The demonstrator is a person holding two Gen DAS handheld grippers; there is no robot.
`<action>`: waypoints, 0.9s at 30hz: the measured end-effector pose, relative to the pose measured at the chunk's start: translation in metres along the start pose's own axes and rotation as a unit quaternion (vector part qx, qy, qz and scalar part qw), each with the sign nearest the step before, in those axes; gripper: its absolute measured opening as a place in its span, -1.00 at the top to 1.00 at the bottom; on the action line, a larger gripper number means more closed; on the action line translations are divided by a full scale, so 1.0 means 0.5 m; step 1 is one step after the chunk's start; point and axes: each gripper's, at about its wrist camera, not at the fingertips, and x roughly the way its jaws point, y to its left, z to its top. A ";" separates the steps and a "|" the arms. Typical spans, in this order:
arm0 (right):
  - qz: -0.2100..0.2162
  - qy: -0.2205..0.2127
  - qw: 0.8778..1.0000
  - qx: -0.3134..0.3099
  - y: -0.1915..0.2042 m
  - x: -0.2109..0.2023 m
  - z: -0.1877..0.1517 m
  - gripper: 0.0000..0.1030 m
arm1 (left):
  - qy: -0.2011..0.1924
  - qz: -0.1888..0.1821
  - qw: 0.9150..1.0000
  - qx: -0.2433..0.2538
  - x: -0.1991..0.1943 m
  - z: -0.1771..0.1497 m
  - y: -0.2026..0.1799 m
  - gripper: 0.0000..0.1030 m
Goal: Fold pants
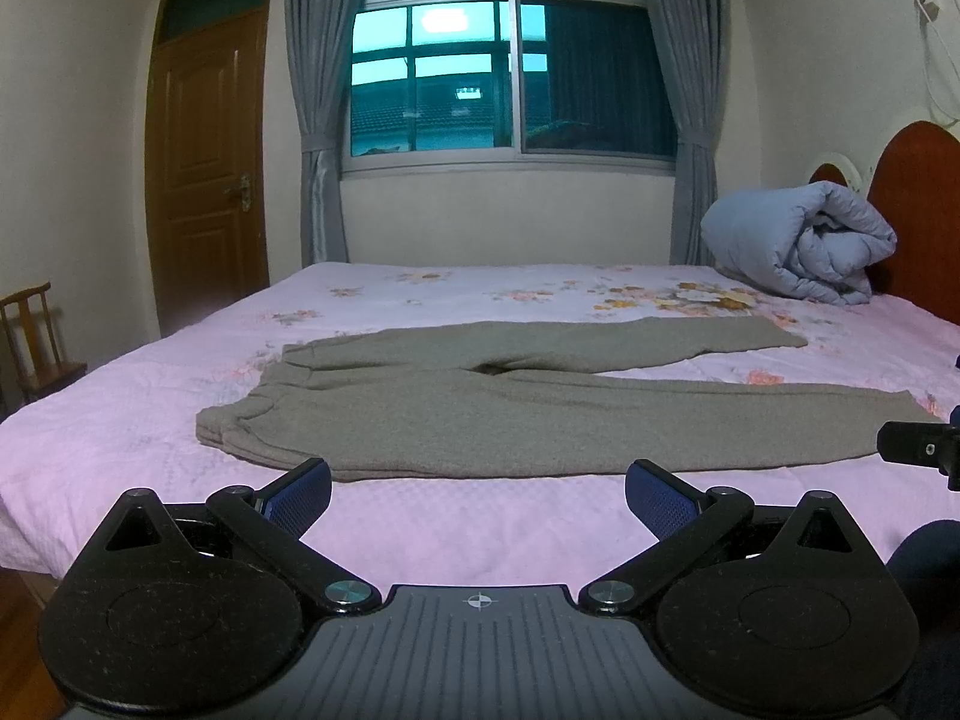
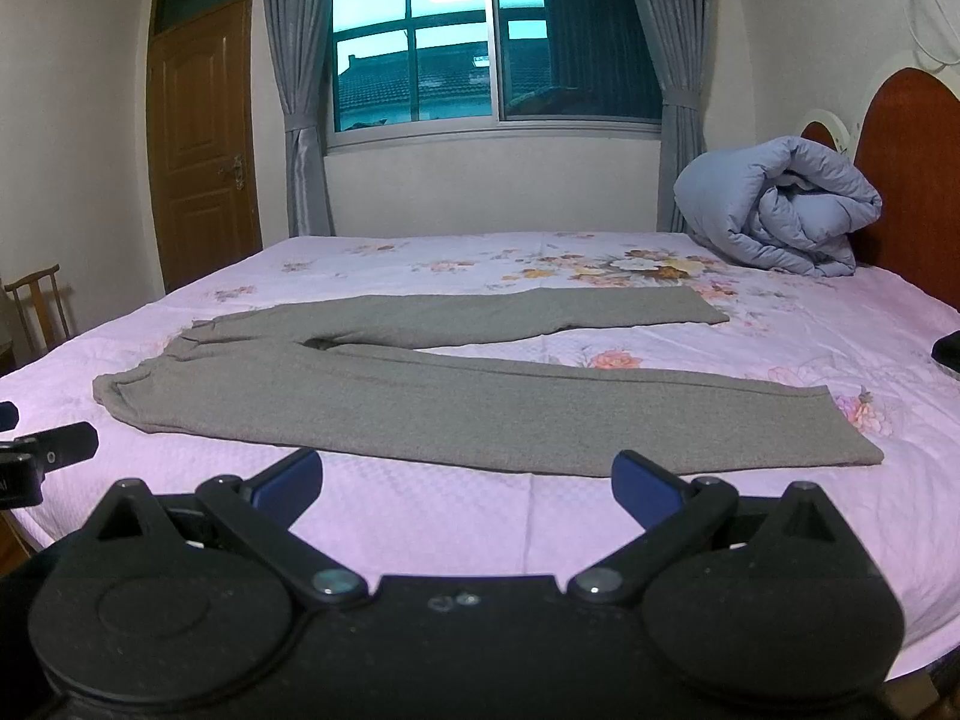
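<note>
Grey pants [image 1: 480,414] lie flat on the pink floral bed sheet [image 1: 150,438], waistband to the left, both legs spread apart toward the right. They also show in the right wrist view [image 2: 456,402]. My left gripper [image 1: 478,501] is open and empty, just short of the near leg's edge, near the waist half. My right gripper [image 2: 467,489] is open and empty, just short of the near leg, toward the cuff end. Each gripper's tip shows at the edge of the other's view: the right one [image 1: 918,444], the left one [image 2: 48,450].
A rolled blue duvet [image 1: 804,240] lies at the far right by the red headboard [image 1: 918,210]. A window with grey curtains [image 1: 510,60] is behind the bed, a wooden door [image 1: 207,162] and a chair [image 1: 36,336] at the left. A dark object [image 2: 948,351] lies at the sheet's right edge.
</note>
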 end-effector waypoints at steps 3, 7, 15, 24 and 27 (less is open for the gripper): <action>-0.001 0.000 1.000 0.001 0.000 0.000 0.002 -0.89 | 0.000 0.000 1.000 -0.001 0.000 0.000 0.001 -1.00; 0.001 0.002 1.000 0.003 -0.002 0.000 0.002 -0.89 | 0.002 0.002 1.000 -0.007 0.000 0.002 0.006 -1.00; 0.017 -0.027 0.999 0.034 -0.040 0.037 0.086 -0.89 | -0.003 0.013 0.997 -0.082 0.082 0.073 0.142 -1.00; 0.024 -0.048 0.998 0.014 -0.038 0.218 0.267 -0.89 | 0.031 0.039 0.994 -0.099 0.336 0.192 0.313 -1.00; 0.023 -0.044 0.999 0.005 -0.030 0.282 0.307 -0.89 | 0.053 0.033 0.994 -0.087 0.436 0.216 0.354 -1.00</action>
